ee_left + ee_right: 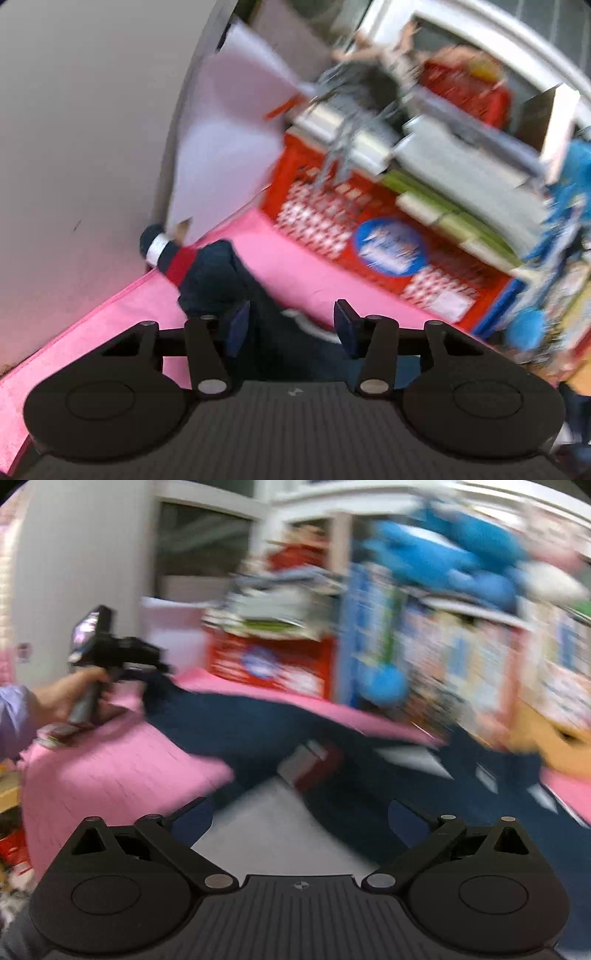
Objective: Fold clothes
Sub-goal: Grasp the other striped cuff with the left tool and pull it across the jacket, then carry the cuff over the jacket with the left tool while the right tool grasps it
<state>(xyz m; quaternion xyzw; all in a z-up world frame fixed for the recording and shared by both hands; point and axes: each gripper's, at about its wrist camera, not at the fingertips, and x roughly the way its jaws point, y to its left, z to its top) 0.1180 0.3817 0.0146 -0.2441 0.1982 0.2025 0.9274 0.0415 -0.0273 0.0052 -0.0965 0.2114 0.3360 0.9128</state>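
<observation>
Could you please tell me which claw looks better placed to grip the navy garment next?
Probably the left. The left claw has the navy garment between its fingers, close to the red-and-white cuff. The right claw hangs wide open above the garment.

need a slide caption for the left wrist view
Left hand-held gripper over a navy garment on a pink cover, jaws partly open around the cloth; red crate behind.

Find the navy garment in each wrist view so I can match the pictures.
Left wrist: navy garment at lower centre on the pink cover, running under the gripper.
Right wrist: navy garment across the middle, left to lower right.
Shared landmark: red crate behind the cover.
</observation>
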